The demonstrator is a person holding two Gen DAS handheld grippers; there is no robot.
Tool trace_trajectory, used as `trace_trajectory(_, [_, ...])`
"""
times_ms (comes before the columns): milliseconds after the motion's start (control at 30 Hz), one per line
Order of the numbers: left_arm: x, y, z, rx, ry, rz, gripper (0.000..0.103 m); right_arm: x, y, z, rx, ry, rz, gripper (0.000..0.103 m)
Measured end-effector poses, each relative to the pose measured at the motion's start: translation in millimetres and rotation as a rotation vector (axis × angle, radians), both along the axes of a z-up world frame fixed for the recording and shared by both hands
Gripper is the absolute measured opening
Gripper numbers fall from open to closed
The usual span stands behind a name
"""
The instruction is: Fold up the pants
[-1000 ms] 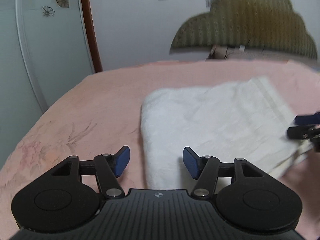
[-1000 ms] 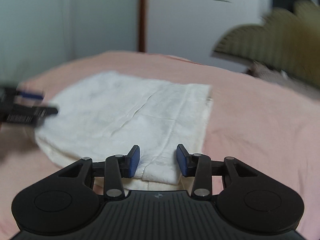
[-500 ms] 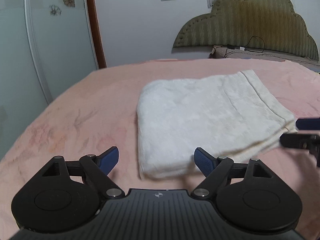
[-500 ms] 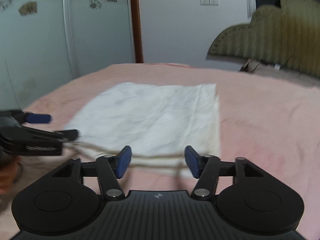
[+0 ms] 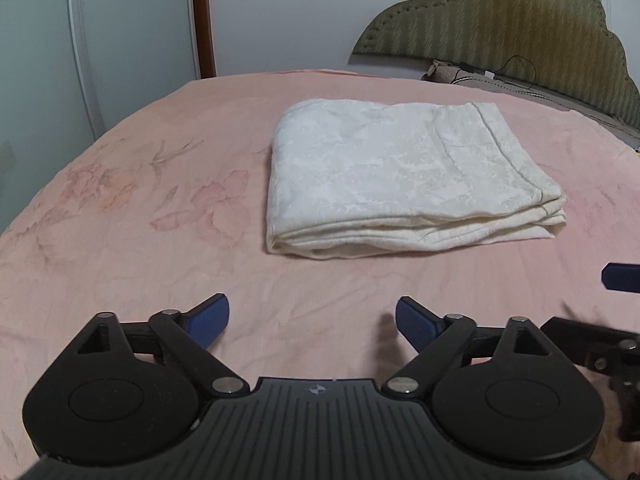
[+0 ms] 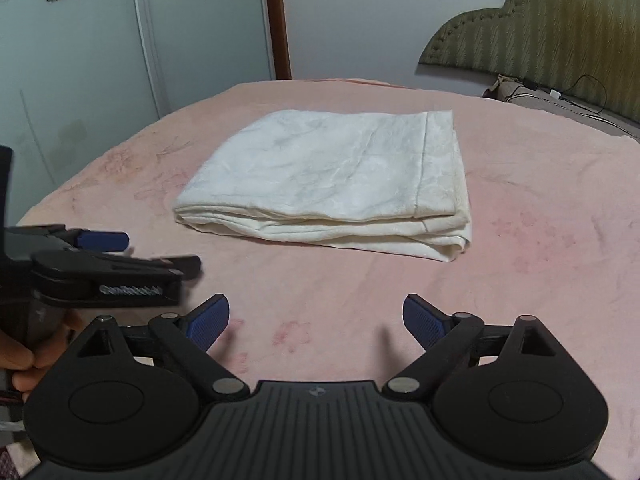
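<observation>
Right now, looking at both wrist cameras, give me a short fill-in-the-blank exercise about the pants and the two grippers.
1. The white pants lie folded on a ____ bedspread.
2. The left gripper has its jaws ____ and holds nothing.
3. The pads on the right gripper are ____ in colour.
4. Neither gripper is ____ the pants.

Missing words: pink; open; blue; touching

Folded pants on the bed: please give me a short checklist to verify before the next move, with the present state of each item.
1. White folded pants lie in one flat stack on the pink bedspread: ok.
2. Layer edges at the near side line up: not ok, slightly uneven.
3. Left claw open and holding nothing: ok.
4. Right claw open and holding nothing: ok.
5. Both claws apart from the pants: ok.
6. Underside of the stack smooth: cannot tell.
</observation>
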State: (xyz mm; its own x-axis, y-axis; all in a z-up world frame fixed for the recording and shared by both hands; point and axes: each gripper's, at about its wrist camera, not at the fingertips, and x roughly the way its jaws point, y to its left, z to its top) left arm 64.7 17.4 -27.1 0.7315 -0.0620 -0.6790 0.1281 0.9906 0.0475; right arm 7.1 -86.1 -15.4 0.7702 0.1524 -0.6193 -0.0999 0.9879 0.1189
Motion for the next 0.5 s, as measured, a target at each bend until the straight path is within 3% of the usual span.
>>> trace_trajectory(133, [-1, -1, -5, 0.005, 0.011, 0.01, 0.095, 1, -1, 0, 0.027, -0.014, -0.012, 0.103])
trace_trajectory(300, [-1, -1, -10, 0.007, 0.007, 0.01, 0.099, 12, -8, -14, 0.047, 0.06, -0.099, 0.103])
trace_trajectory(400, [-2, -3, -12, 0.029, -0.004, 0.004, 0.101, 13, -14, -23, 0.1, 0.066, -0.113, 0.103])
trace_trajectory(500, [-3, -6, -15, 0.046, -0.016, -0.002, 0.103, 14, -13, -27, 0.084, 0.062, -0.128, 0.103])
